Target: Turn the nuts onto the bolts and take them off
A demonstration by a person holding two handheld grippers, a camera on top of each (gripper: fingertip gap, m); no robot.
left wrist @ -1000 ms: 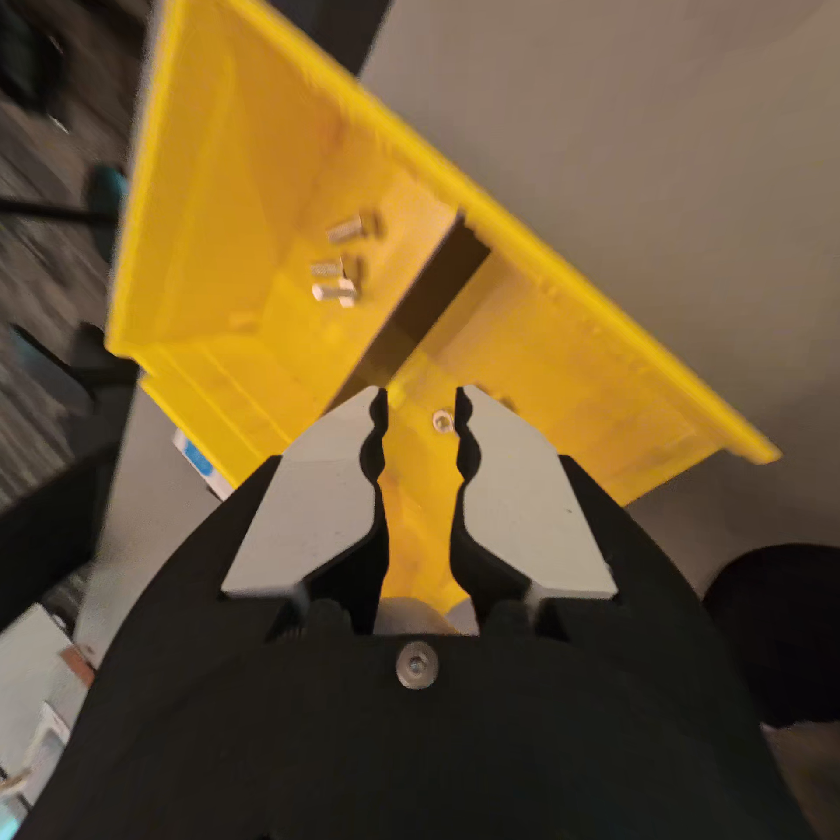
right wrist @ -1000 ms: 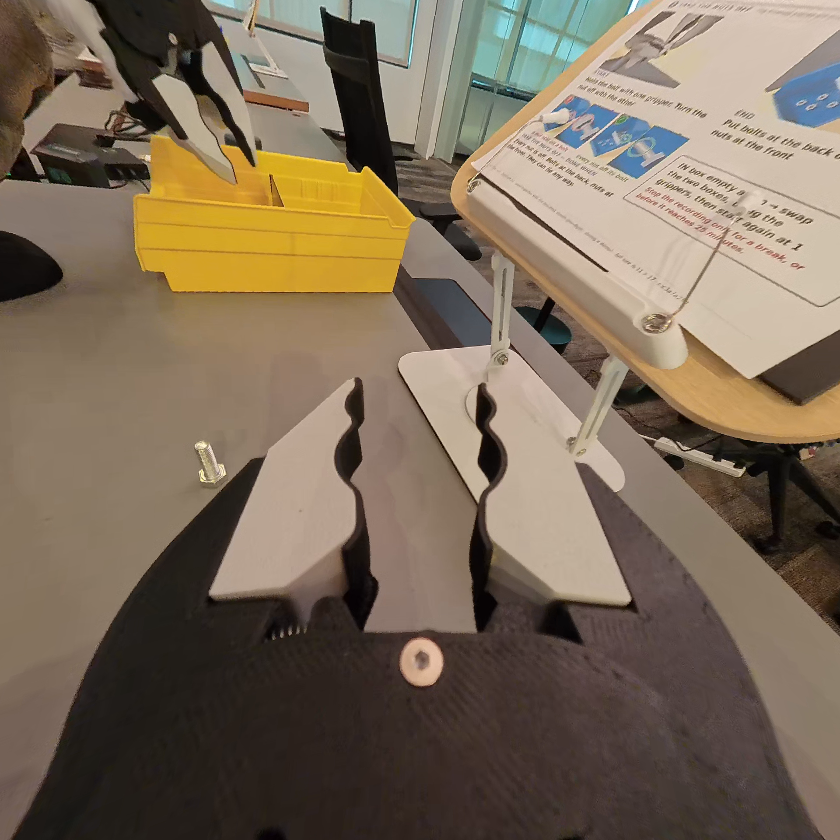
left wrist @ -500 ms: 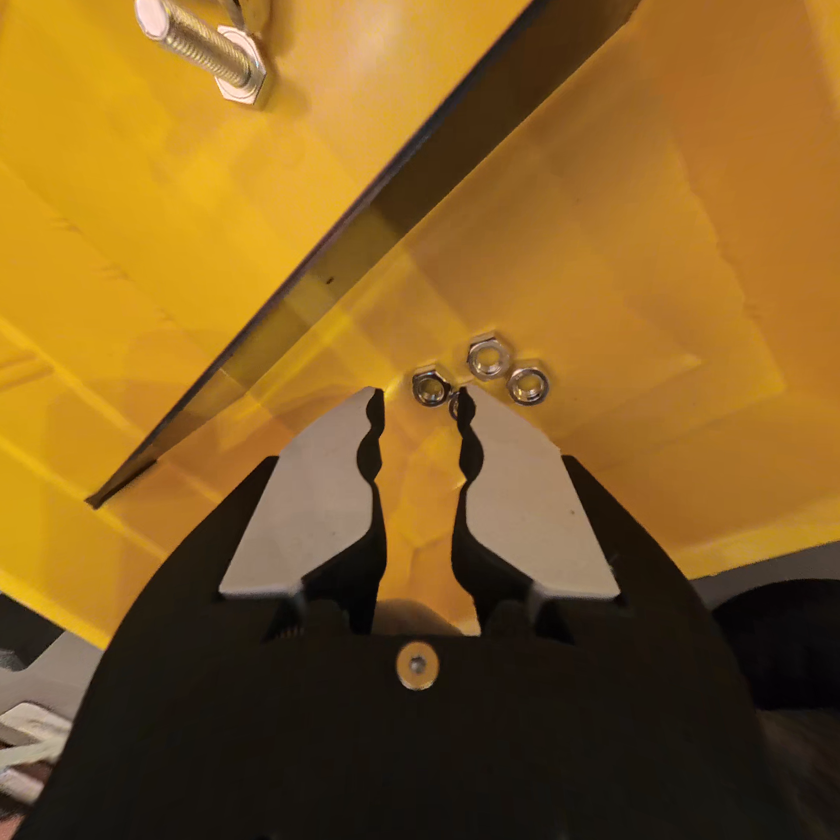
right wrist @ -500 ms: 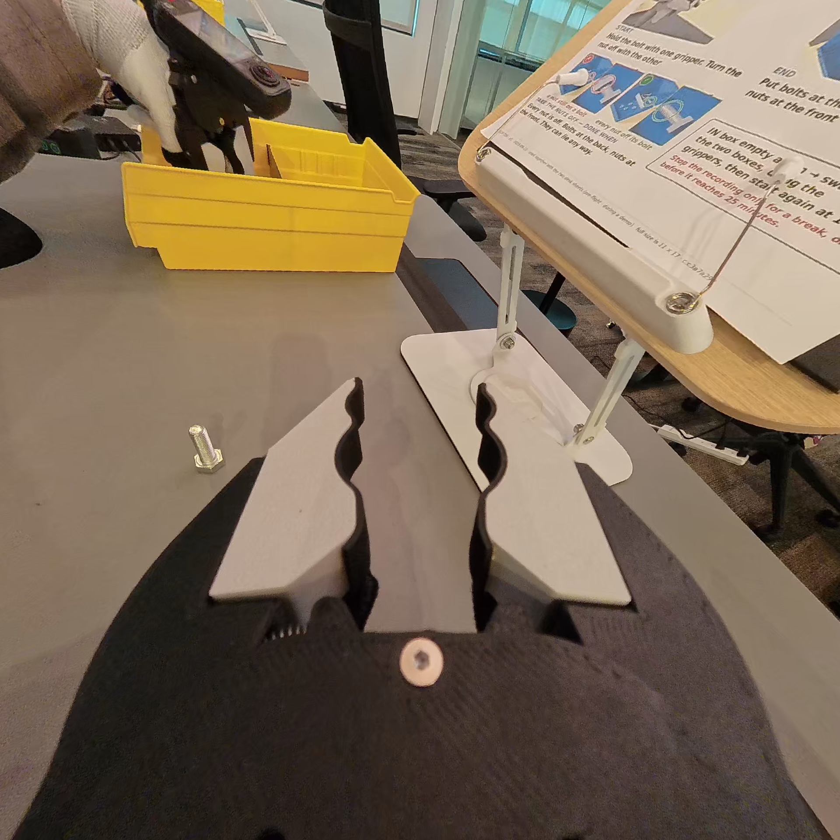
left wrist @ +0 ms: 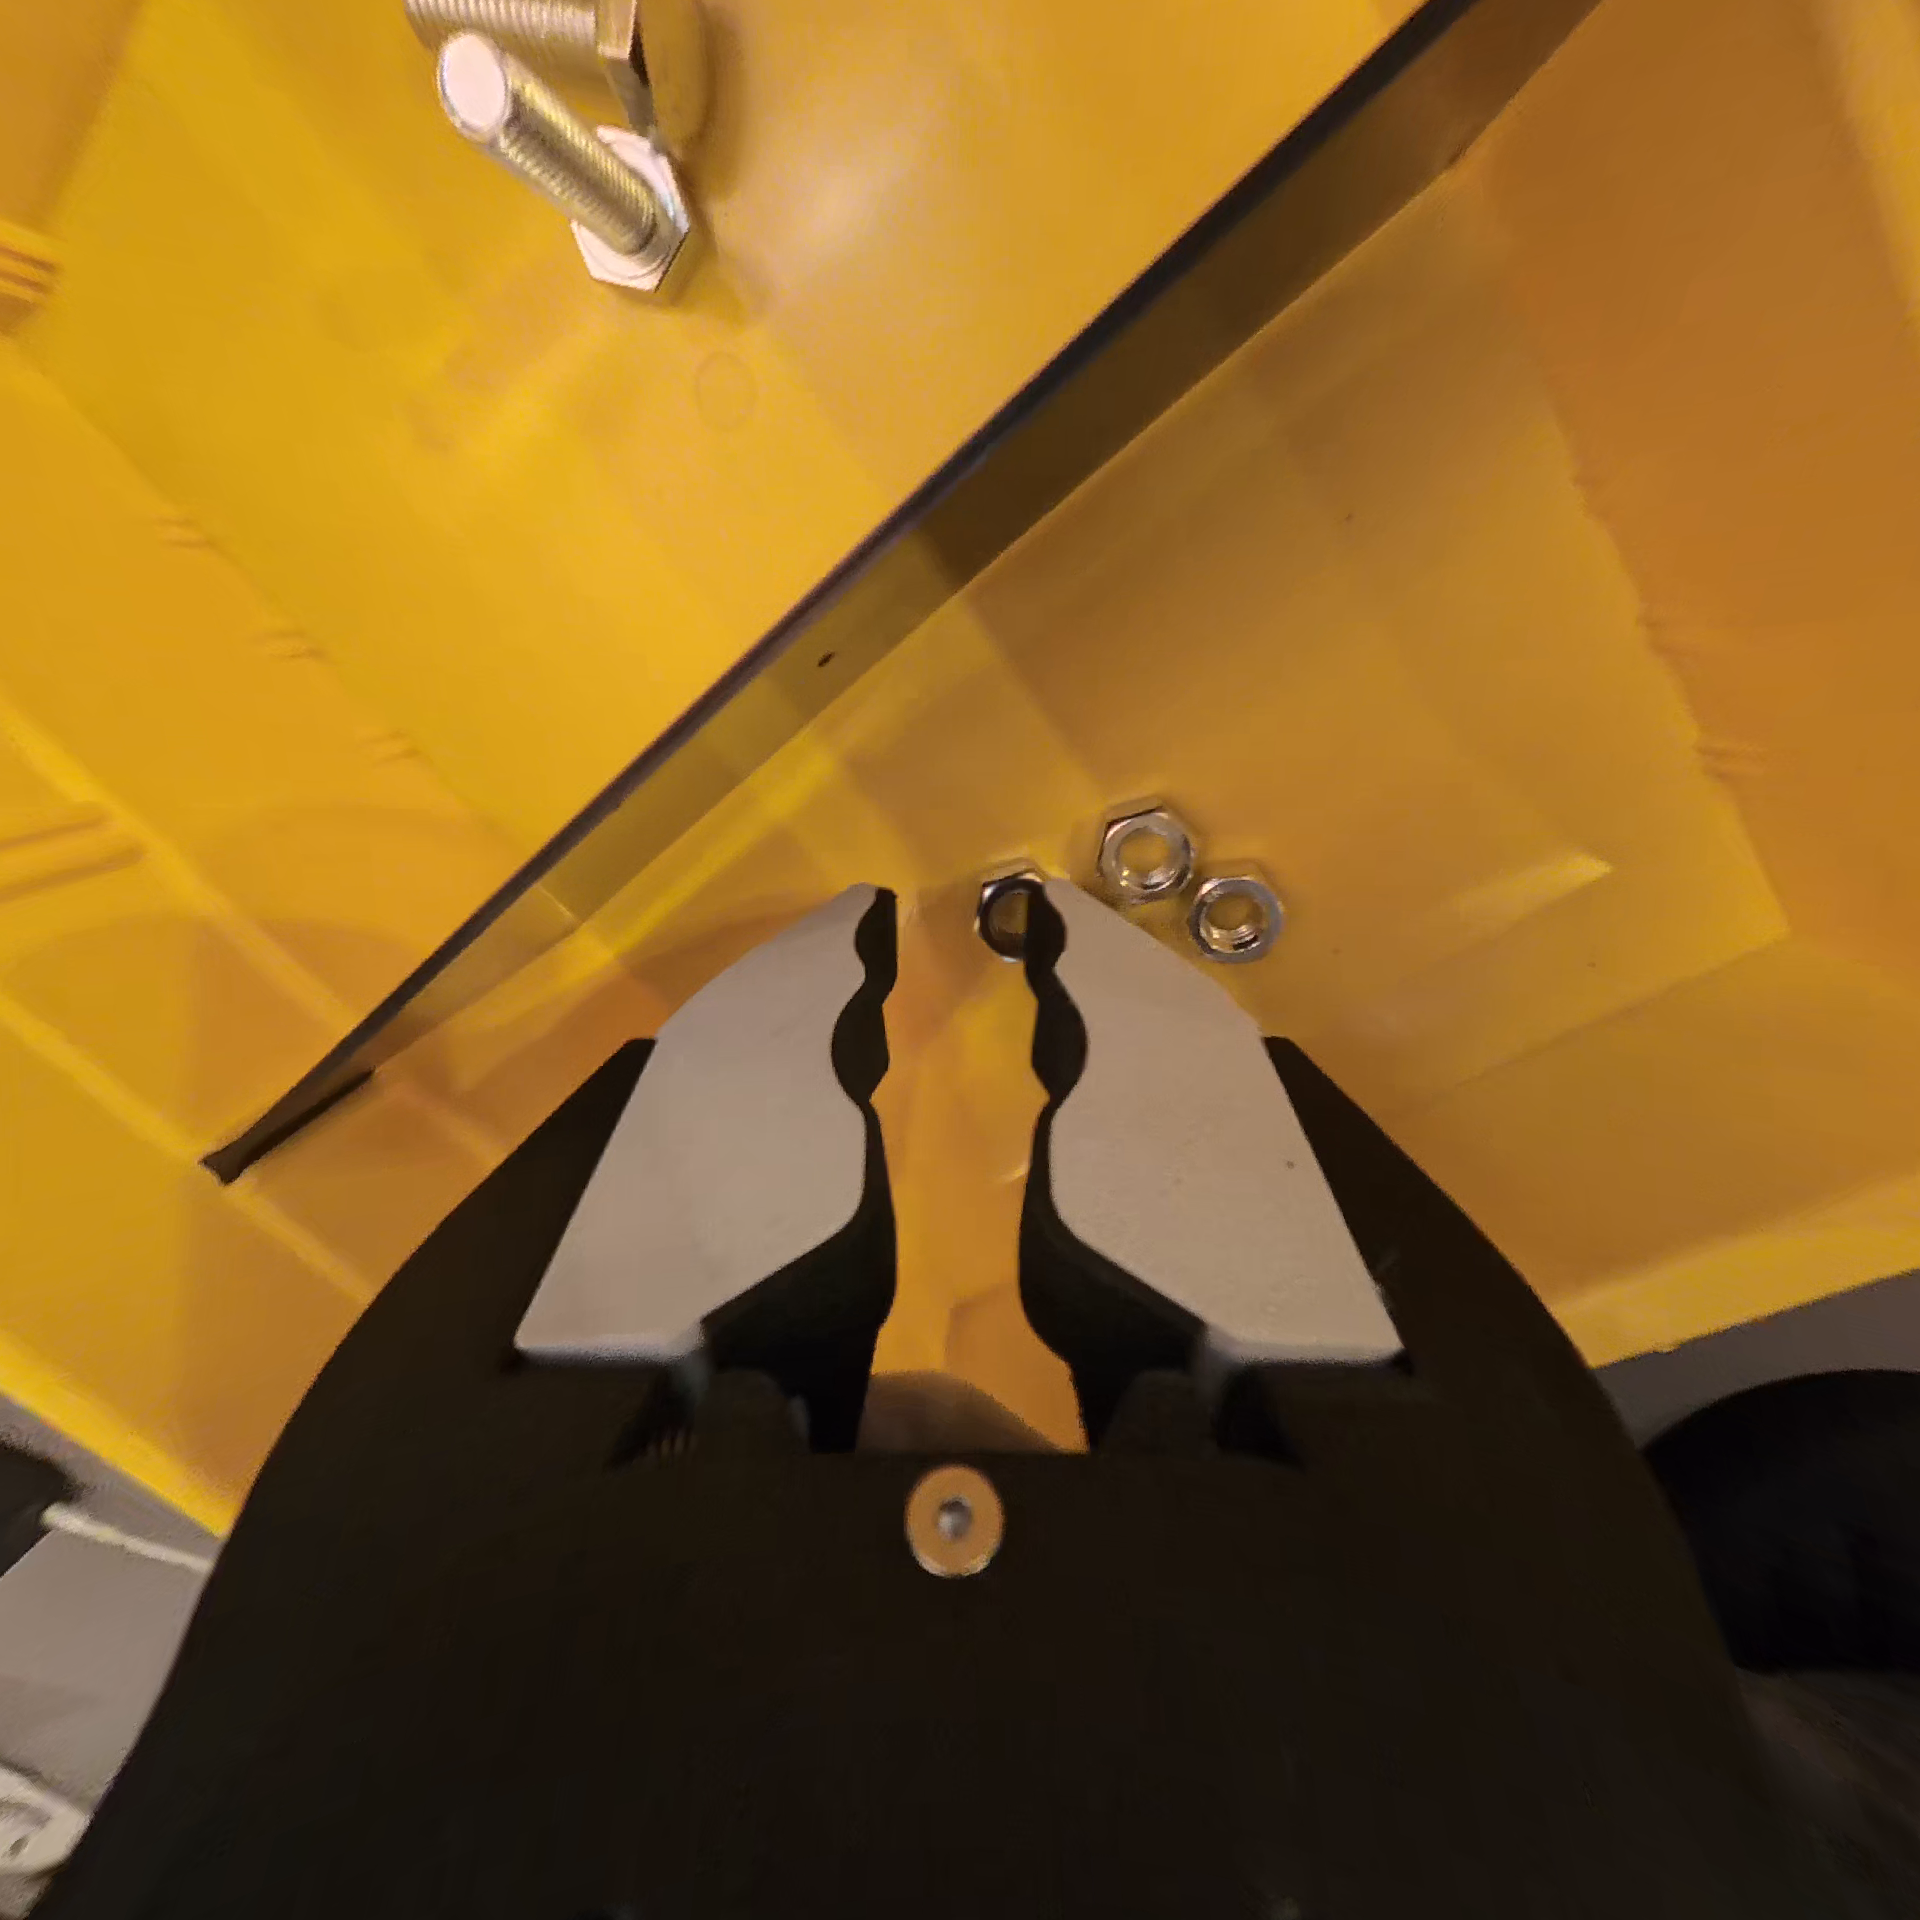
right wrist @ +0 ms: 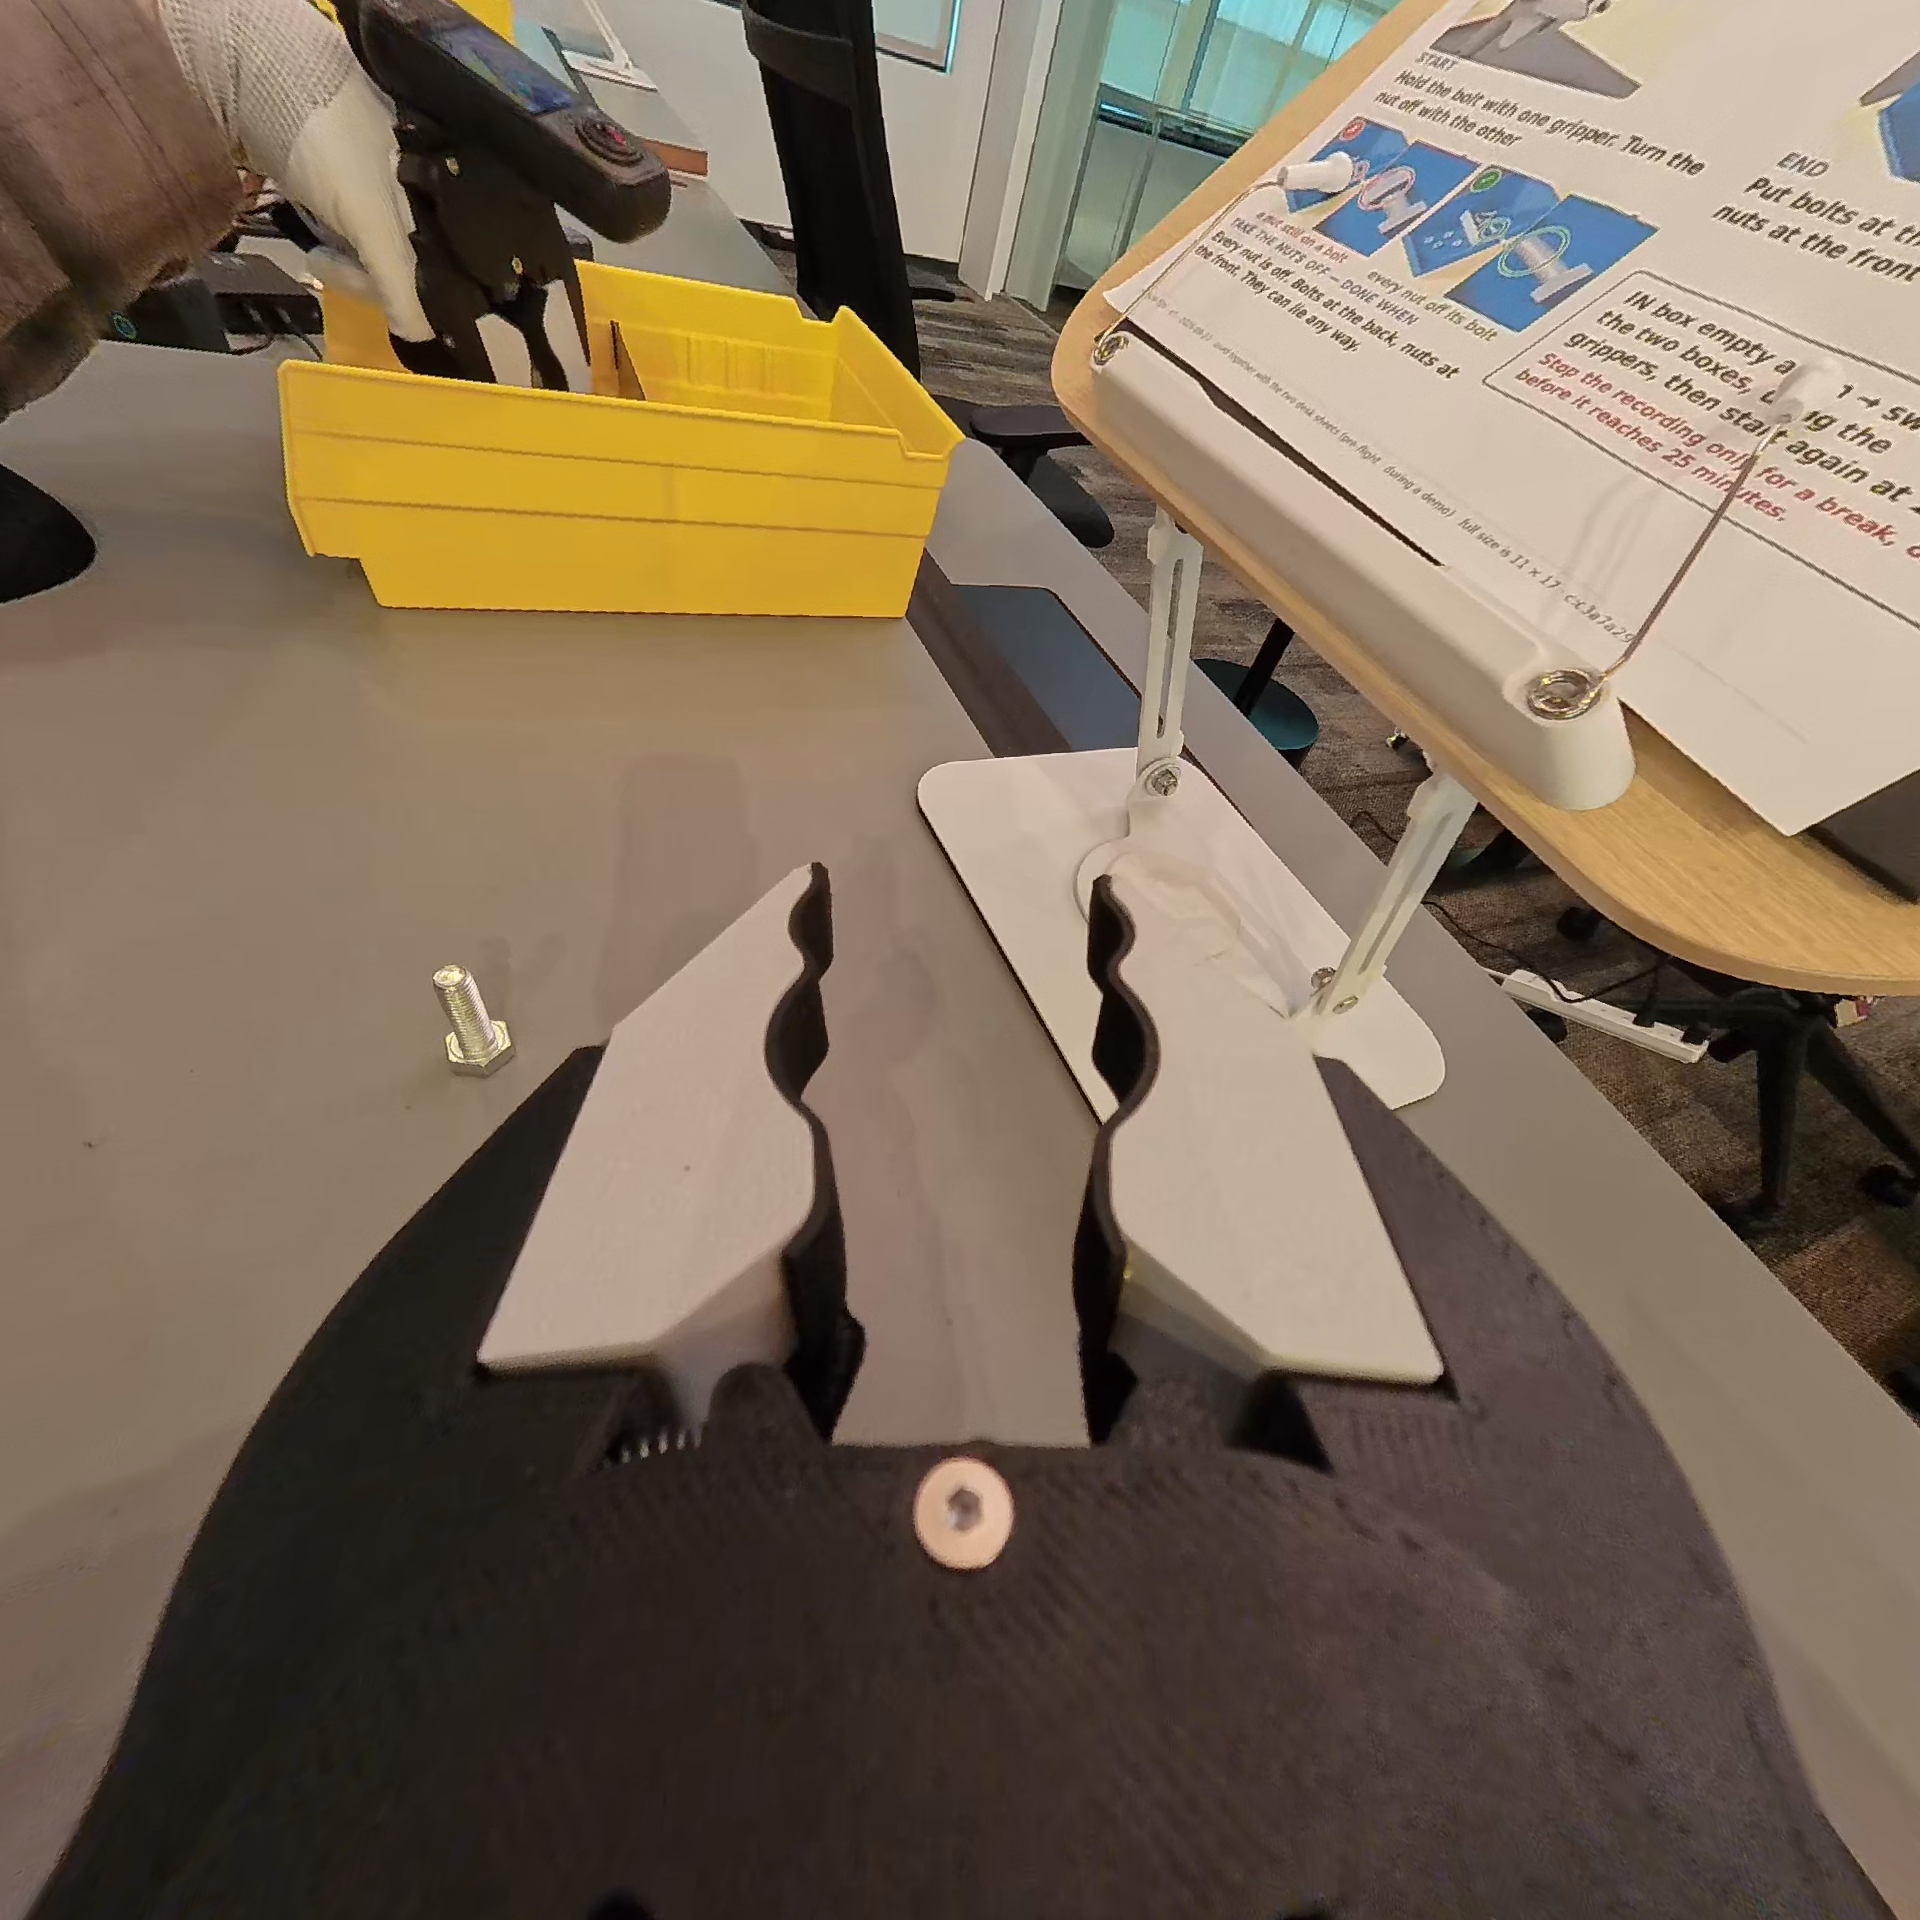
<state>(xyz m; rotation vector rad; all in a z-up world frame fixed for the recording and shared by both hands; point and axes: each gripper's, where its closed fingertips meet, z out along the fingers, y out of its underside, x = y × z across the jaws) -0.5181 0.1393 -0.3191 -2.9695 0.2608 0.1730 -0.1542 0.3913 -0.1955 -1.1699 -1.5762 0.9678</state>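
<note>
Down in the yellow plastic bin, three small silver hex nuts lie together beside its dark divider; the left gripper, narrowly parted, noses against one. Beyond the divider lie two silver bolts. The right gripper gapes empty above the grey table, near a lone upright silver bolt.
</note>
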